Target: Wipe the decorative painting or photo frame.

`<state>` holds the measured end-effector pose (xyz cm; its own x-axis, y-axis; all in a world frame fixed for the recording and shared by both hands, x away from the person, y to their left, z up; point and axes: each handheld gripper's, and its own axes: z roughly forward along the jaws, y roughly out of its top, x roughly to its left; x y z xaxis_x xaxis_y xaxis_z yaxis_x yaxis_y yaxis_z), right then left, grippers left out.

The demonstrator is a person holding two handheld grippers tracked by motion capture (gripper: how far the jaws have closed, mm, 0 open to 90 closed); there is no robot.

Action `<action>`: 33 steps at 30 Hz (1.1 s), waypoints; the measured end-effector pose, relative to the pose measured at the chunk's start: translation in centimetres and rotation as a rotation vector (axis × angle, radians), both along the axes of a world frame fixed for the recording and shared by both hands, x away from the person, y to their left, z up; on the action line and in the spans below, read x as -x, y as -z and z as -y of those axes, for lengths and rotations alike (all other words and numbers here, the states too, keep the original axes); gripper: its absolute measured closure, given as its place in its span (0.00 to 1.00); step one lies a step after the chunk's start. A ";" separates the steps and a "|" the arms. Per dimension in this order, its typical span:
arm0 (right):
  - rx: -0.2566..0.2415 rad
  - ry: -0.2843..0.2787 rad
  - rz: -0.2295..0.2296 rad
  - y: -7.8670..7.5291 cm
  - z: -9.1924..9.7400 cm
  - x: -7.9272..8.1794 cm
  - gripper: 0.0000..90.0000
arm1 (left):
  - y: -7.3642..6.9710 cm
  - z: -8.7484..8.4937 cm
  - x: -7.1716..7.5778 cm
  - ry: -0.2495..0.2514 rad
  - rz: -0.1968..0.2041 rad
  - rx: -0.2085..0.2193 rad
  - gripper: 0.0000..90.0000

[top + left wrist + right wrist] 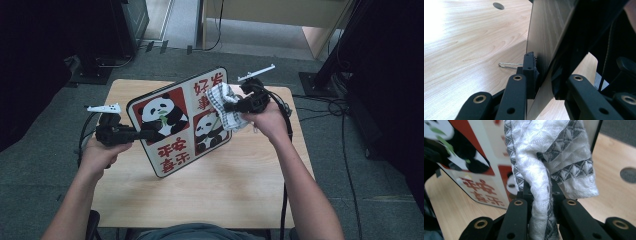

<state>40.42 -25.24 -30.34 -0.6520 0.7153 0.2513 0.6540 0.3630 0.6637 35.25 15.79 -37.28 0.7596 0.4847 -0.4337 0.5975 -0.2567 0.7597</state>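
The left gripper [145, 134] clamps the panda board's [172, 125] edge between its jaws, tilting its face up so the right gripper [231, 107], jaws pinched on the checked cloth [223, 106], can wipe it.

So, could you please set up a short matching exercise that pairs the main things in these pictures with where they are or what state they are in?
Things:
1. panda board
2. checked cloth
3. wooden table
4. left gripper

Places or states:
A. clamped in the right gripper and pressed against the board's upper right part
B. held tilted above the table by its left edge
C. lies beneath everything, with a round hole in its top
D. jaws shut on the edge of the board

Pairs: 1-B, 2-A, 3-C, 4-D
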 end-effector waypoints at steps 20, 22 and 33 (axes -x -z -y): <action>0.027 -0.047 0.124 -8.0 -5.0 -3.0 0.91 | 0.0 -0.1 0.0 0.009 -0.007 0.007 0.86; 0.028 -0.050 0.121 -8.2 -5.6 -3.4 0.91 | 0.0 -0.1 0.0 0.009 -0.006 0.007 0.86; 0.055 -0.084 0.087 -7.3 -7.1 -3.9 0.91 | 0.1 -0.1 -0.1 0.018 -0.003 0.008 0.86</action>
<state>44.36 -18.11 -23.05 -0.7276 0.6687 0.1532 0.5608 0.4511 0.6943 35.35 15.91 -37.39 0.7665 0.4680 -0.4398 0.5954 -0.2612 0.7598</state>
